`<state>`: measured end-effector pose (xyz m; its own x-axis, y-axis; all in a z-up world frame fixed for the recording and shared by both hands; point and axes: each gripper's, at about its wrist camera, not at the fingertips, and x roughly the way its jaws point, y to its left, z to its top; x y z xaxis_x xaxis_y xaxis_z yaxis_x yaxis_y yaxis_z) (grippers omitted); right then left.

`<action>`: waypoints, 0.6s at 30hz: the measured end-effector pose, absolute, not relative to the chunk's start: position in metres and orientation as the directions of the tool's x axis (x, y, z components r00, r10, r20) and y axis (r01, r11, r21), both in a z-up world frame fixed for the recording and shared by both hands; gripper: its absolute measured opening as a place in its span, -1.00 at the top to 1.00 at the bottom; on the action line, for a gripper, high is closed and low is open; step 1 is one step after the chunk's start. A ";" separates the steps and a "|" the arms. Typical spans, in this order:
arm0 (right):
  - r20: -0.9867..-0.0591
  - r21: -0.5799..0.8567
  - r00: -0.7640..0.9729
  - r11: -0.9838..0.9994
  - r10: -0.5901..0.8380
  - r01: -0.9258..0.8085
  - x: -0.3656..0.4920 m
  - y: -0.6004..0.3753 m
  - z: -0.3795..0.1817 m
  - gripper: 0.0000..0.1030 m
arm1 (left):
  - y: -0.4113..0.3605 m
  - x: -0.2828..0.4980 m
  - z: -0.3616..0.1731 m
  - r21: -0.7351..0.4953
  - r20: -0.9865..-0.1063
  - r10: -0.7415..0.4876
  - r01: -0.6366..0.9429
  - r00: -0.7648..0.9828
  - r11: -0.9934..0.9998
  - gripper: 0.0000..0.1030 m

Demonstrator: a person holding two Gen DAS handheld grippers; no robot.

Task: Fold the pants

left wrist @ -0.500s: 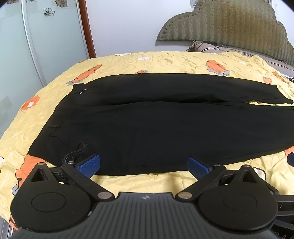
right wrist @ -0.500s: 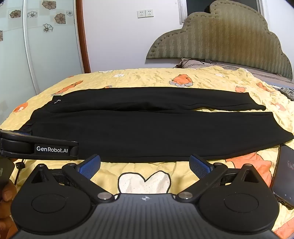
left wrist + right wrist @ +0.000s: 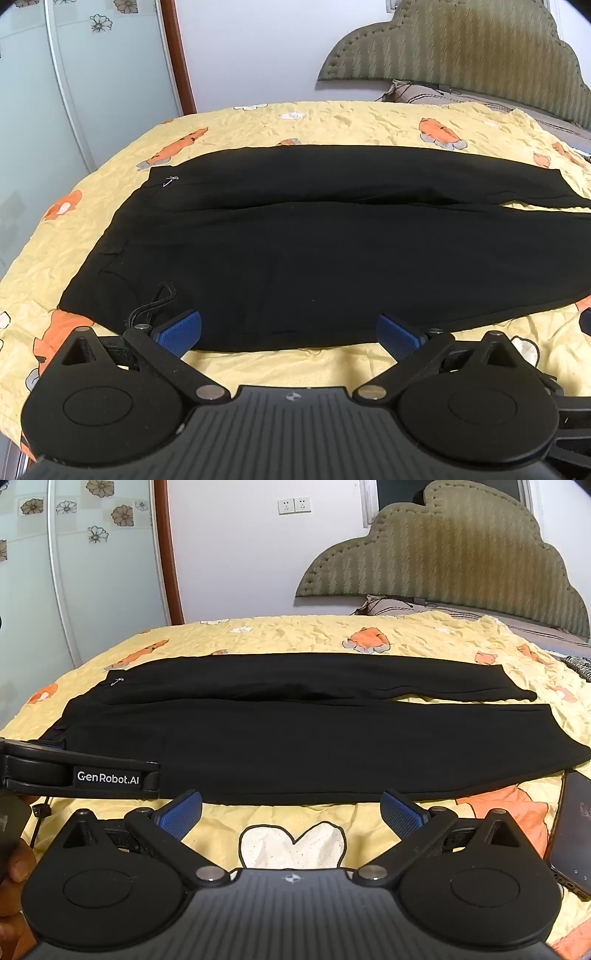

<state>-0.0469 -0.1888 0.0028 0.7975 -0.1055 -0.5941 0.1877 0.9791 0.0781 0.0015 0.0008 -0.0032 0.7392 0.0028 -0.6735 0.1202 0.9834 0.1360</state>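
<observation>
Yellow quilted bedding with orange cartoon prints carried the long black fabric pants, which lay flat across the bed, waistband to the left and both legs running right, side by side with a narrow seam of shadow between them. The left gripper hovered at the near edge of the pants by the waistband, its blue-padded fingers spread wide and holding nothing; a loose black drawstring lay just beside the left pad. The right gripper hung over bare bedding just short of the near leg's edge, fingers equally wide and empty. Folding had not begun, I judged. The risks looked plain: a pinch might catch the drawstring or bedding instead of the hem, or take only one layer so the leg would drag and wrinkle. A dark smartphone lay near the cuff and could be swept aside. Beyond stood a padded olive headboard and a frosted floral sliding door.
</observation>
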 end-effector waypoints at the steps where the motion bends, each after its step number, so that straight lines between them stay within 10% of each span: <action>1: -0.595 0.079 0.797 0.979 -0.104 0.187 -0.046 -0.189 0.002 -1.00 | 0.001 0.002 -0.004 0.135 -0.673 0.003 0.119 0.740 0.984 -0.99; 18: -0.601 0.093 0.795 0.981 -0.080 0.169 -0.045 -0.190 0.001 -1.00 | 0.004 -0.004 0.001 0.090 -0.637 -0.050 0.138 0.769 0.986 -0.99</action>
<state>-0.0449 -0.1898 0.0015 0.7954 -0.0801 -0.6008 0.1693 0.9811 0.0933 -0.0038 0.0042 0.0008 0.7689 -0.0500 -0.6375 0.1384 0.9863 0.0896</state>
